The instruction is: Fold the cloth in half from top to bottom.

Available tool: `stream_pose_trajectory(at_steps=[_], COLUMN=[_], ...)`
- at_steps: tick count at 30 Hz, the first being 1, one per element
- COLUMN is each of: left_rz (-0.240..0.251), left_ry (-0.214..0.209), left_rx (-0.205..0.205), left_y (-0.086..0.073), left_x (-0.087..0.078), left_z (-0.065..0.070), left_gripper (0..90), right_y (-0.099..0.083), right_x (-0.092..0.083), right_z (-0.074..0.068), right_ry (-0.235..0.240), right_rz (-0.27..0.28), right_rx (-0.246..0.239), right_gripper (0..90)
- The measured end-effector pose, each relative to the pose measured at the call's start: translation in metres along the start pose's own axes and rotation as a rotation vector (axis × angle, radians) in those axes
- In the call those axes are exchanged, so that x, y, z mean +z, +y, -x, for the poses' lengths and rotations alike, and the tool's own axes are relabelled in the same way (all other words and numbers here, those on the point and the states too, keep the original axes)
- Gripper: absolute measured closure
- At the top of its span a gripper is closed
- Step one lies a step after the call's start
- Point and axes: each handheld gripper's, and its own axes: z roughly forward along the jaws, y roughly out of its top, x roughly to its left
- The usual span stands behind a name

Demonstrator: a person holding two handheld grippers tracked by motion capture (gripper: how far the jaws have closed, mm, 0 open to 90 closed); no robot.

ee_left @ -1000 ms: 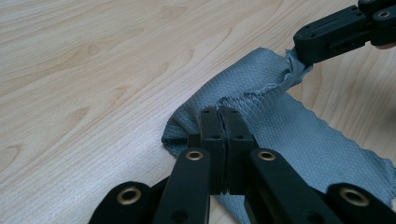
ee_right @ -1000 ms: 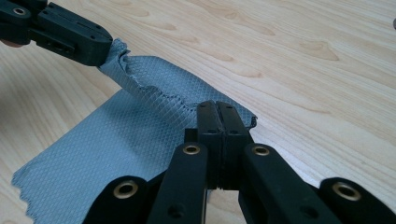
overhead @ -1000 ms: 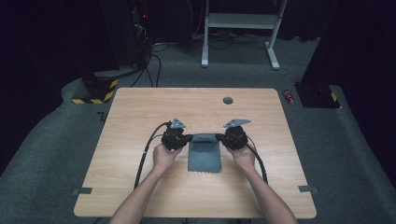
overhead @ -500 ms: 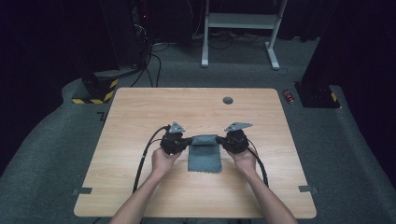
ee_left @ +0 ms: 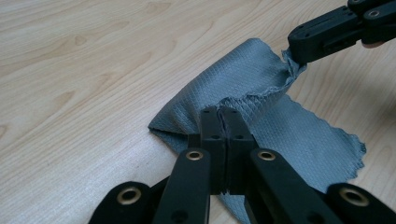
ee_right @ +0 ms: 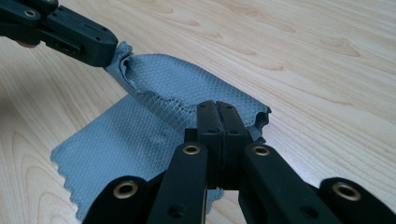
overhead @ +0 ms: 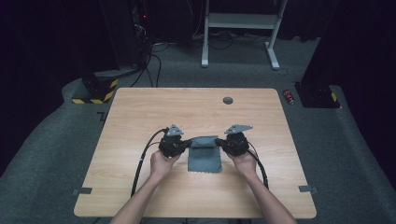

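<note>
At the centre of the high view, on the light wooden desk [overhead: 140,186], lies a grey, textured, square microfibre cloth [overhead: 204,156] with pinked edges. The left hand-held gripper [overhead: 189,143] pinches the cloth's far left corner, its jaws pressed together on the fabric. The right hand-held gripper [overhead: 218,143] pinches the far right corner likewise. The far edge is lifted and folded over, while the near part rests flat.
</note>
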Motion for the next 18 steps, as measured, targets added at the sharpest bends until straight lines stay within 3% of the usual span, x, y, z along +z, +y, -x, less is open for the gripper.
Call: stream_pose_trajectory(at_steps=[18], left_rz=[0.019], left_ry=[-0.003], left_rx=[0.028], left_y=[-0.01], left_x=[-0.007], left_z=[0.013], left_gripper=[89.1], right_y=[-0.01], right_x=[-0.007], right_z=[-0.006], right_ry=[0.013], right_rz=[0.008], right_rx=[-0.011], right_gripper=[89.7])
